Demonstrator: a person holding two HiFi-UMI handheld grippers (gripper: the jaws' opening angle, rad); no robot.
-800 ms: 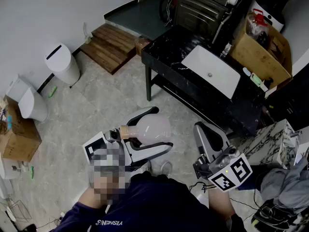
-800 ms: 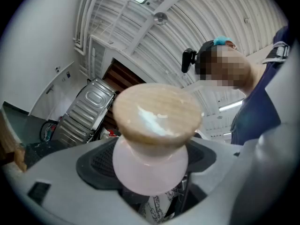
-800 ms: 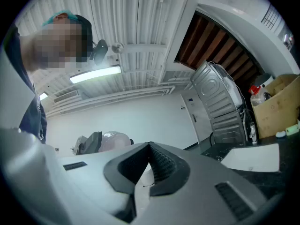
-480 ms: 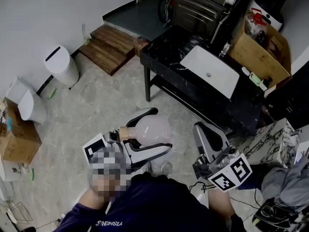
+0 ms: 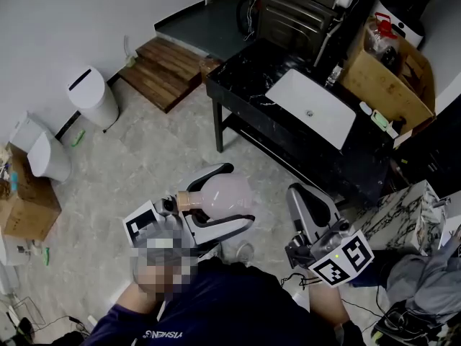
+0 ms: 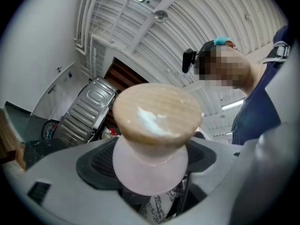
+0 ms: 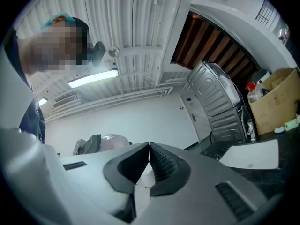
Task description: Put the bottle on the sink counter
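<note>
1. You've got the bottle (image 5: 225, 192) in the left gripper (image 5: 236, 194), up in the air over the floor and well short of the sink worktop (image 5: 241, 85). The jaws stand wide, clamped across its round pink belly.
2. It's lying on its side, with the wooden stopper (image 5: 186, 200) pointing back toward you. In the left gripper view that stopper (image 6: 157, 116) fills the middle, and the pale neck below it sits between the grey jaws.
3. The right gripper (image 5: 297, 193) is beside it, jaws pressed together on nothing; the right gripper view (image 7: 149, 161) shows the pads meeting.
4. Handling call: this looks like frosted glass, so I'd expect it to be rigid, smooth and breakable. A round belly gives the pads little flat surface, so it could roll or slide in the grip.
5. The widest part of the belly is the sensible hold, and you're on it. The neck under the stopper looks like the only other place to grip; the stopper itself may just pull off.
6. It needs turning upright before its base meets the dark stone beside the white basin (image 5: 311, 108). Set it down gently, because glass on stone is unforgiving.
</note>
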